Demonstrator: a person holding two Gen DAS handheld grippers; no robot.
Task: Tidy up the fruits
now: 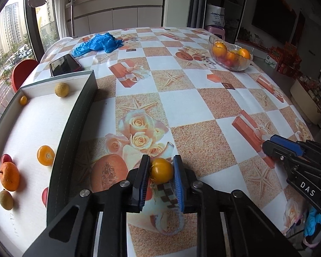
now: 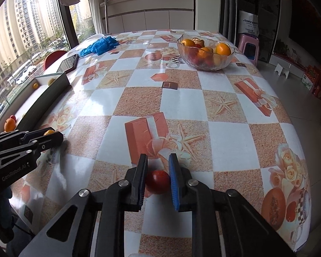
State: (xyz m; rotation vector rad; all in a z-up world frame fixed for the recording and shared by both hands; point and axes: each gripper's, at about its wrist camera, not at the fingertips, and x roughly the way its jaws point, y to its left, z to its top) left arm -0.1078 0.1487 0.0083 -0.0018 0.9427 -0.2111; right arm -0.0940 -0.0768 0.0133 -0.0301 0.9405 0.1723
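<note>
Yellow fruit (image 1: 161,170) clamped between jaws

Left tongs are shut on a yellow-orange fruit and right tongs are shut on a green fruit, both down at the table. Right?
Not quite. The fruit in the right tongs is a red fruit, as the right wrist view shows. The left tongs do grip a yellow-orange fruit.

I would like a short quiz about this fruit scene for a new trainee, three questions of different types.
1. True or false: the left tool is shut on a yellow fruit.
2. The right tool grips: A a phone, B a red fruit, C a blue glove.
3. Fill in: the oranges far across the table lie in a glass ____.

Key: 1 true; 2 B; 3 bowl.
</note>
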